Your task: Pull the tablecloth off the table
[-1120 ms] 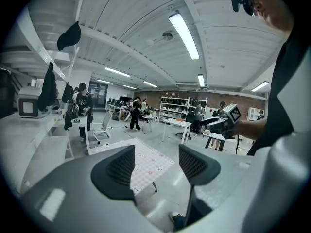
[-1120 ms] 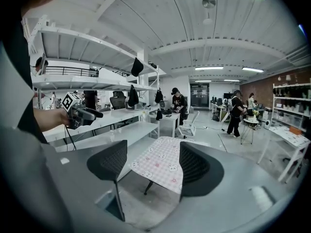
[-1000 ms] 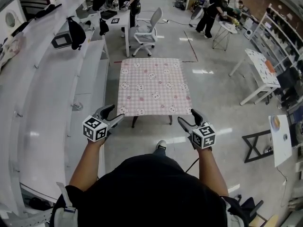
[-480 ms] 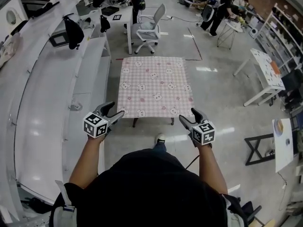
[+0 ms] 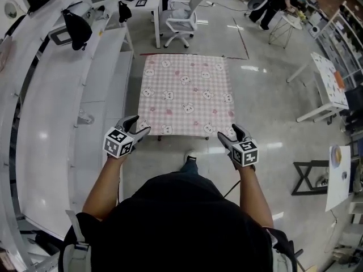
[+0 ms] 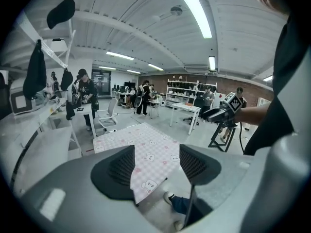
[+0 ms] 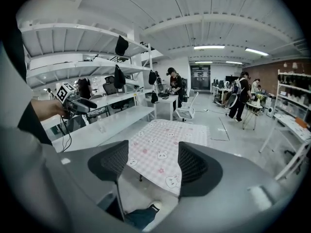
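A pink checked tablecloth [image 5: 186,94] with bunny prints covers a small table in the middle of the head view. My left gripper [image 5: 138,126] hovers just off the cloth's near left corner, jaws open and empty. My right gripper [image 5: 229,134] hangs by the near right corner, also open with nothing in it. In the left gripper view the tablecloth [image 6: 146,152] shows between the open jaws, its near corner hanging down. The right gripper view frames the tablecloth [image 7: 165,147] between its spread jaws, and neither pad touches the fabric.
A long white bench [image 5: 51,123] runs along the left. A white office chair [image 5: 184,16] stands beyond the table. A white table [image 5: 329,84] and a black stand [image 5: 309,177] are at the right. People stand at the far back. My shoe [image 5: 190,156] is at the table's near edge.
Both grippers have moved forward and down, from short of the table to its near corners. The table has drawn closer in the head view. The jaws stay open.
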